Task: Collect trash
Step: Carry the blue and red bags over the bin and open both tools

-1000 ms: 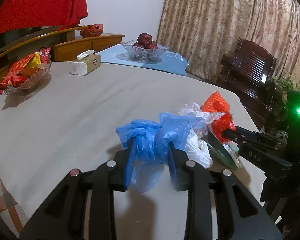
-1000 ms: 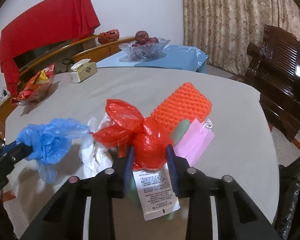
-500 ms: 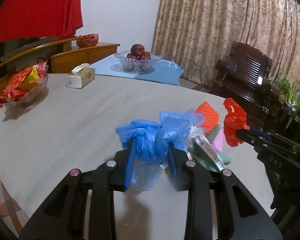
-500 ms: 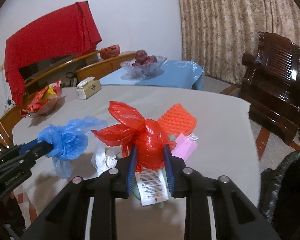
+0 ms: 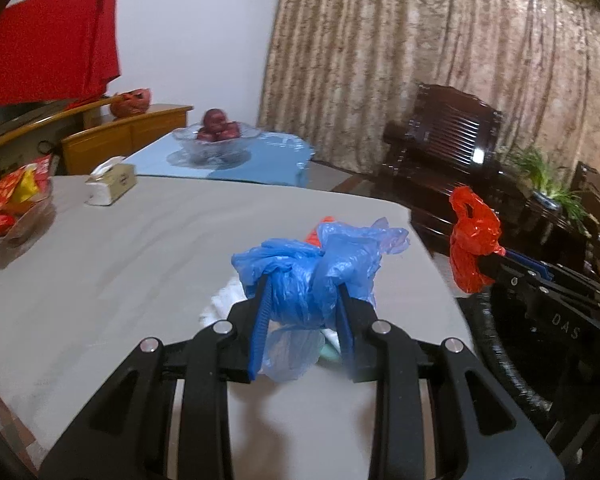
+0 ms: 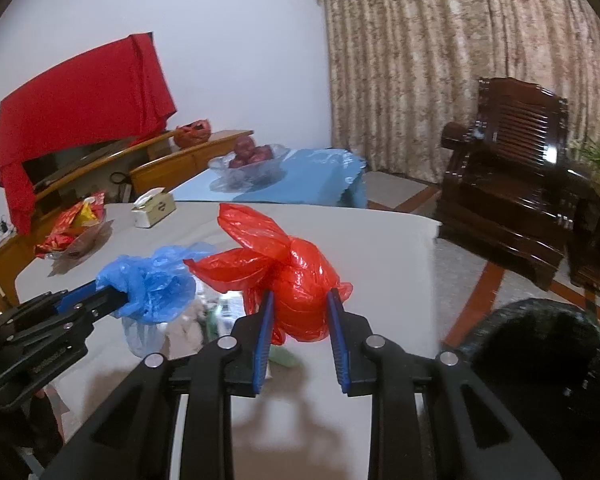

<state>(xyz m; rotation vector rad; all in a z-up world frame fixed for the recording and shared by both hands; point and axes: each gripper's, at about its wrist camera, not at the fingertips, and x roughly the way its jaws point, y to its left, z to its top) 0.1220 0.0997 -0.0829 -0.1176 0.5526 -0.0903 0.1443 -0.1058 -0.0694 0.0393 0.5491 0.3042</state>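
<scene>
Both bags lifted off table [image 5: 100, 264]: left hand-held gripper [image 5: 302, 300] clamps blue bag [image 5: 308, 272], right hand-held gripper [image 6: 298, 312] red bag [image 6: 296, 280] (remaining litter blurred, half-hidden).

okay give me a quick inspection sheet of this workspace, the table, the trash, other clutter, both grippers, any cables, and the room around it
Surface: grey table, a few loose scraps under the held bags.
Job's things: blue plastic bag and red plastic bag, both lifted; black trash bag open beside the table's edge.
Clutter: tissue box, snack bowl, both far side.
Grippers: left gripper clamped on the blue bag; right gripper clamped on the red bag.
Cables: nothing seen.
Surroundings: fruit bowl on a blue-covered table, dark wooden armchair, curtain, red cloth.
</scene>
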